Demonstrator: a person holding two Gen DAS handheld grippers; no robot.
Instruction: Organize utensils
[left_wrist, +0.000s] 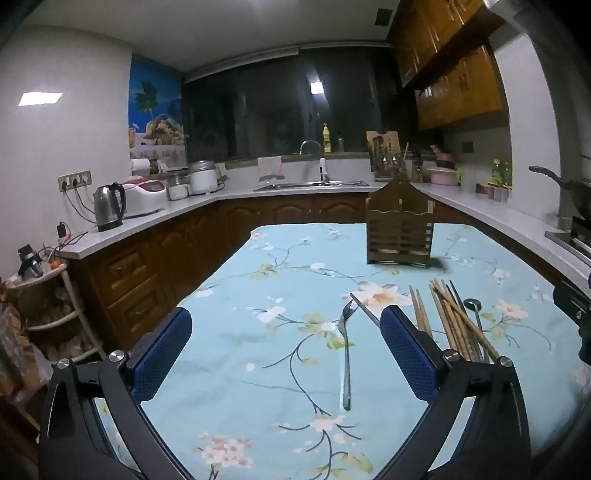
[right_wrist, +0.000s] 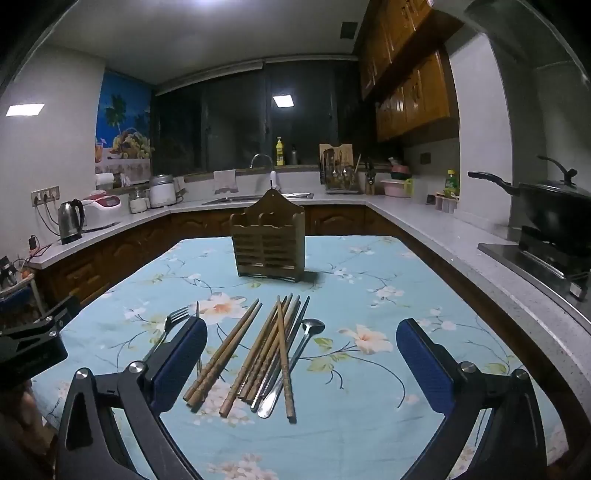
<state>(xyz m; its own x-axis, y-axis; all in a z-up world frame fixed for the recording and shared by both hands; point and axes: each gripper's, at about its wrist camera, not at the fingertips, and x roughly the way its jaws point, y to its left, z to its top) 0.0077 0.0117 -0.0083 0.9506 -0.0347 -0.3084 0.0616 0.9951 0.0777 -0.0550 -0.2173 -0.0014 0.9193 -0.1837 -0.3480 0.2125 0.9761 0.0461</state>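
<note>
Left tongs (left_wrist: 286, 350): released, blue-padded jaws spread wide, hovering above the desk with nothing between them; a black corner of this tool shows at the left edge of the right wrist view.
Right tongs (right_wrist: 301, 362): released, jaws wide apart, poised over the loose utensils and gripping nothing.
Desk (right_wrist: 424, 266): covered with a light blue cloth printed with white and peach blossoms on dark branches.
Utensil holder (right_wrist: 267, 242): brown slatted wooden caddy with a peaked back, standing upright at the far end of the desk, well apart from the loose utensils; two front compartments, contents not discernible.
Wooden chopsticks (right_wrist: 258, 350): a loose heap lying flat in the near middle of the desk, tips toward the holder; two lie a little apart on the left, the others overlap, one crossing the top.
Spoon (right_wrist: 313, 326): metal, bowl toward the holder, lying against the right side of the chopstick heap, its handle partly under the sticks.
Fork (left_wrist: 346, 354): metal, flat on the cloth left of the chopsticks, tines toward the holder; a thin metal rod crosses just beyond its tines.
Kettle (left_wrist: 109, 206): steel, on the left kitchen counter.
Wok (right_wrist: 554, 206): black, lidded, on the stove at right.
</note>
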